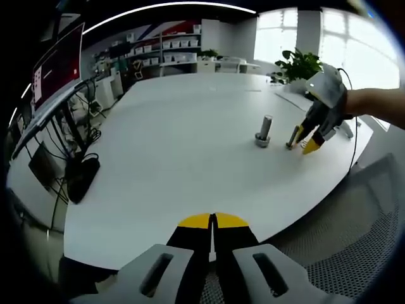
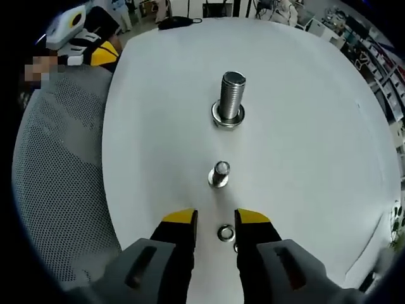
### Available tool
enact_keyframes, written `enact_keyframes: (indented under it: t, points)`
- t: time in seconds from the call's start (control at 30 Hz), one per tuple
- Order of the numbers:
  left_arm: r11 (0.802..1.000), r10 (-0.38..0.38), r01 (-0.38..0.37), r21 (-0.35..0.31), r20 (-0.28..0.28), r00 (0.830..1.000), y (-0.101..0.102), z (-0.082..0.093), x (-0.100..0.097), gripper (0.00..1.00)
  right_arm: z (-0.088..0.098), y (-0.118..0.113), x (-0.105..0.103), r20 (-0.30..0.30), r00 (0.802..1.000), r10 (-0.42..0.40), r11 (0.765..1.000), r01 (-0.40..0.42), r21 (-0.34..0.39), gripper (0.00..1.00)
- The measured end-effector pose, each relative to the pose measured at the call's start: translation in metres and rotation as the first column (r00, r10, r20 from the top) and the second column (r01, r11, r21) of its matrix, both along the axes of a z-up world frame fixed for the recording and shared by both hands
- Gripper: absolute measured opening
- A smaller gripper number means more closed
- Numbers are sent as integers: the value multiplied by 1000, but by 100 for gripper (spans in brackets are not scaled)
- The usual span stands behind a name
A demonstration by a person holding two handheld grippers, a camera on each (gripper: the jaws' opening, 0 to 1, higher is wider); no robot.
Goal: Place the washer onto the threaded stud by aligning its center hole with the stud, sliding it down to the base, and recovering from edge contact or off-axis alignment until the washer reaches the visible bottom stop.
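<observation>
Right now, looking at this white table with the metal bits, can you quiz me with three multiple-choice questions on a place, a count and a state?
1. Where is the washer?
A. between the right gripper jaws
B. on the big stud
C. on the chair

2. How many upright threaded studs stand on the table?
A. one
B. two
C. four

3. How are the left gripper jaws?
A. wide open
B. closed together
C. holding a stud

Answers: 1 A, it lies flat between the yellow tips. 2 B, large stud and small stud. 3 B, the tips meet.

Table layout, right gripper view.
Washer on table; small stud at 12 o'clock, large stud beyond; chair at 9 o'clock.
</observation>
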State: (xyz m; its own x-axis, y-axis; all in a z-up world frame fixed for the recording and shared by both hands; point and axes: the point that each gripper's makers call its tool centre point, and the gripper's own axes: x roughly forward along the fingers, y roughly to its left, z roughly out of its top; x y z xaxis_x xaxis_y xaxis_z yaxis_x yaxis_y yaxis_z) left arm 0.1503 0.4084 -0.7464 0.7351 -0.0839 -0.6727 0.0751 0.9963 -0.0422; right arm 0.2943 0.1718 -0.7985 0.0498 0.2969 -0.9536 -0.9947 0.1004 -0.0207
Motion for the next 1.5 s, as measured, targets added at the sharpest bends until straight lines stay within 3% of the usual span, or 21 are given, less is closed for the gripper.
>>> enact_keyframes:
  t: [0.37, 0.57, 0.73, 0.87, 1.13, 1.5]
  points:
    - [1000, -1, 1, 0, -1, 1000, 0, 0, 0, 0, 0, -14, 1, -20, 1000, -7, 1000, 7, -31, 26]
    - [1000, 3, -3, -5, 7, 1000, 0, 1, 0, 0, 0, -18, 4, -30, 999, 35, 998, -37, -50, 21]
    - [1000, 4, -4, -4, 3, 1000, 0, 1, 0, 0, -2, -18, 5, -22, 988, 154, 975, -156, -160, 19]
    - [1000, 5, -5, -3, 0, 1000, 0, 1, 0, 0, -3, -18, 6, -29, 986, 167, 966, -169, -198, 18]
    - [1000, 9, -9, -2, 2, 1000, 1, 1, 0, 0, -2, -19, 7, -22, 986, 165, 971, -167, -173, 16]
    - [1000, 9, -9, -1, 0, 1000, 1, 0, 0, 0, -2, -19, 7, 9, 995, 95, 988, -94, -122, 14]
